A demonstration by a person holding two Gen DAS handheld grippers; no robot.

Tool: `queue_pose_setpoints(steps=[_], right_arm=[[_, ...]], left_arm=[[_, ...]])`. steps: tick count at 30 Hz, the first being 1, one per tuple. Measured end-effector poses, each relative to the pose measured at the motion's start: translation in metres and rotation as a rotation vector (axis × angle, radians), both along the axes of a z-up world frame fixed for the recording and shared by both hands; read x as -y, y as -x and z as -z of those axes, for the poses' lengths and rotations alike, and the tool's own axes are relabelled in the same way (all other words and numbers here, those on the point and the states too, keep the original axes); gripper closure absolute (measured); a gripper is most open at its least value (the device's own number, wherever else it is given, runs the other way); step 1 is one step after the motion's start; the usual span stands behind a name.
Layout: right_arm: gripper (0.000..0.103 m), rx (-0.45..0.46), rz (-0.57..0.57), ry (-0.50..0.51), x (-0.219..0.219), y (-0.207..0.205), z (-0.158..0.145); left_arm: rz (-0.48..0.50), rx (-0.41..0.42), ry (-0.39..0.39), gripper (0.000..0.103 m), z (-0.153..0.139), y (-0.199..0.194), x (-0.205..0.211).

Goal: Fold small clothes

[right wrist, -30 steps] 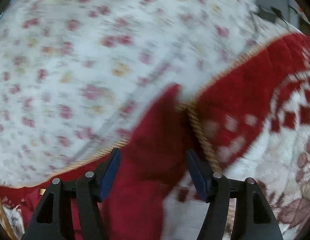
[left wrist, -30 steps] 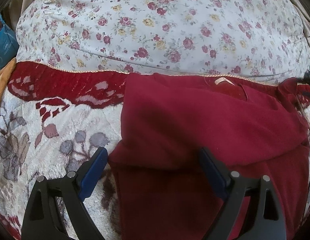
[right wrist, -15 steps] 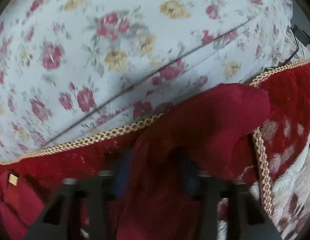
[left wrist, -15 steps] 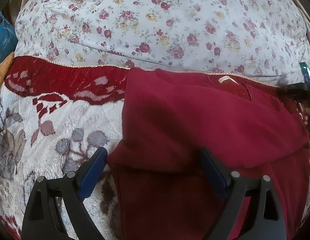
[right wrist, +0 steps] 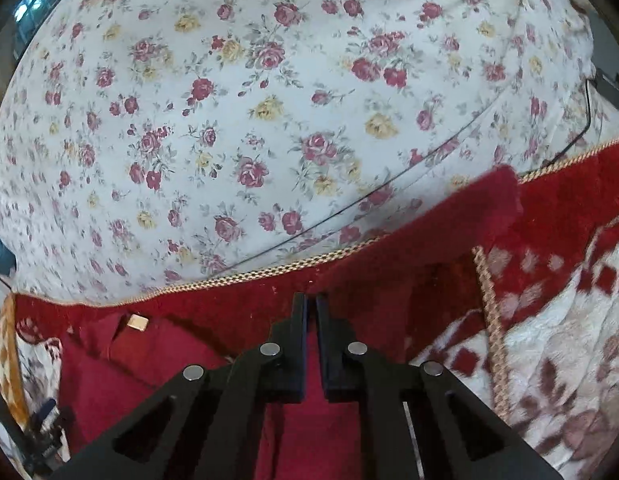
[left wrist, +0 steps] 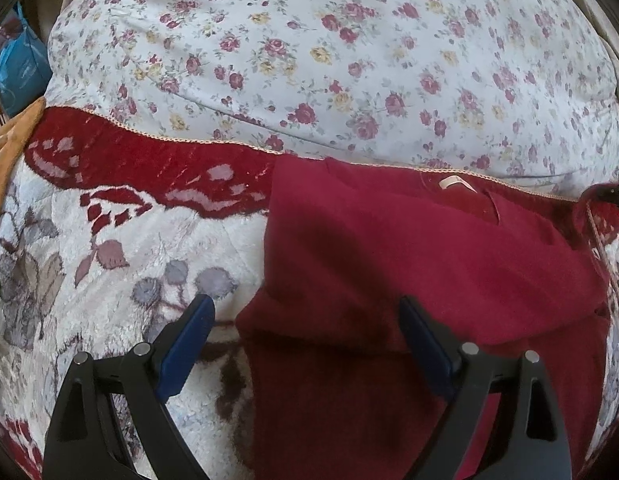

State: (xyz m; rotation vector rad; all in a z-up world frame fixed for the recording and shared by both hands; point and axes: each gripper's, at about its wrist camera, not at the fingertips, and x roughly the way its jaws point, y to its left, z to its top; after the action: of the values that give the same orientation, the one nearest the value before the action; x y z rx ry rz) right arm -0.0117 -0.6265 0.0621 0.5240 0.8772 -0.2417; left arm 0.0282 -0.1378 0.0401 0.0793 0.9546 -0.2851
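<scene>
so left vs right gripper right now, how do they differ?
Left gripper: fingers spread wide, holding nothing, straddling the red garment edge. Right gripper: fingers closed, pinching a fold of the same garment near the blanket's gold trim. Both point toward the floral pillow.

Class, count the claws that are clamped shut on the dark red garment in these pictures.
1. The right claw is shut on the dark red fleece garment; the left claw is open over its folded edge.

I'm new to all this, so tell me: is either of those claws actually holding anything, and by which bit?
The right gripper is pinched shut on the dark red garment, at its sleeve. The left gripper is open, holding nothing.
</scene>
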Motion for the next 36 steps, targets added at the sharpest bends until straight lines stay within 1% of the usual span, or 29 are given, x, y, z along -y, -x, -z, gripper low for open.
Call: queue_pose_setpoints(steps=[2, 3, 5, 6, 7, 8, 9, 10, 11, 13, 16, 18, 20, 21, 22, 23, 25, 28, 31, 33, 36], right_arm=[[0.098, 0.013, -0.026, -0.004, -0.015, -0.002, 0.002], [0.098, 0.018, -0.054, 0.012, -0.032, -0.012, 0.003], [0.098, 0.004, -0.087, 0.071, -0.043, -0.021, -0.002], [0.098, -0.005, -0.086, 0.091, -0.042, -0.017, -0.006], [0.094, -0.016, -0.069, 0.102, -0.04, -0.018, -0.007], [0.068, -0.031, -0.048, 0.096, -0.036, -0.019, -0.005], [0.047, -0.052, -0.015, 0.067, -0.029, -0.023, 0.002], [0.019, -0.062, 0.011, 0.047, -0.023, -0.024, 0.008], [0.018, -0.082, 0.039, 0.035, -0.018, -0.028, 0.018], [0.018, -0.138, 0.056, 0.041, -0.013, -0.038, 0.038], [0.02, -0.228, 0.081, 0.088, -0.008, -0.061, 0.071], [0.032, -0.244, 0.106, 0.118, -0.002, -0.07, 0.084], [0.077, -0.24, 0.123, 0.132, 0.007, -0.072, 0.091], [0.083, -0.219, 0.125, 0.115, 0.012, -0.068, 0.09], [0.092, -0.193, 0.109, 0.088, 0.015, -0.063, 0.087], [0.094, -0.171, 0.091, 0.075, 0.017, -0.057, 0.081], [0.094, -0.111, 0.069, 0.081, 0.019, -0.037, 0.06], [0.094, 0.029, 0.06, 0.009, 0.024, 0.005, 0.018], [0.094, 0.133, 0.032, -0.015, 0.019, 0.037, -0.019], [0.094, 0.193, -0.02, -0.032, 0.008, 0.054, -0.045], [0.094, 0.236, -0.122, -0.025, -0.028, 0.06, -0.074]], left_arm=[[-0.002, 0.004, 0.005, 0.011, -0.002, -0.001, -0.001], [-0.005, 0.007, 0.004, 0.011, -0.002, -0.002, -0.002], [-0.009, 0.005, 0.008, 0.011, -0.003, -0.003, -0.003], [-0.013, 0.0, 0.011, 0.011, -0.002, -0.003, -0.004], [-0.016, -0.003, 0.014, 0.011, -0.002, -0.003, -0.005], [-0.02, -0.006, 0.018, 0.011, -0.002, -0.004, -0.006], [-0.023, -0.009, 0.02, 0.011, -0.002, -0.004, -0.007], [-0.024, -0.009, 0.021, 0.011, -0.002, -0.004, -0.007], [-0.025, -0.008, 0.022, 0.011, -0.002, -0.004, -0.008], [-0.024, -0.01, 0.021, 0.011, -0.002, -0.004, -0.008], [-0.01, -0.022, 0.001, 0.011, 0.003, -0.006, -0.003], [0.0, -0.024, -0.023, 0.011, 0.007, -0.007, 0.002], [0.006, -0.025, -0.037, 0.011, 0.01, -0.009, 0.005], [0.007, -0.026, -0.038, 0.011, 0.011, -0.01, 0.006], [0.008, -0.025, -0.036, 0.011, 0.01, -0.01, 0.006], [0.007, -0.023, -0.033, 0.011, 0.01, -0.011, 0.006], [0.0, -0.019, -0.023, 0.011, 0.007, -0.011, 0.003], [-0.009, -0.009, -0.007, 0.011, 0.001, -0.009, -0.001], [-0.022, 0.007, 0.012, 0.011, -0.005, -0.007, -0.005], [-0.029, 0.012, 0.021, 0.011, -0.008, -0.006, -0.008], [-0.044, 0.028, 0.035, 0.011, -0.015, -0.004, -0.014]])
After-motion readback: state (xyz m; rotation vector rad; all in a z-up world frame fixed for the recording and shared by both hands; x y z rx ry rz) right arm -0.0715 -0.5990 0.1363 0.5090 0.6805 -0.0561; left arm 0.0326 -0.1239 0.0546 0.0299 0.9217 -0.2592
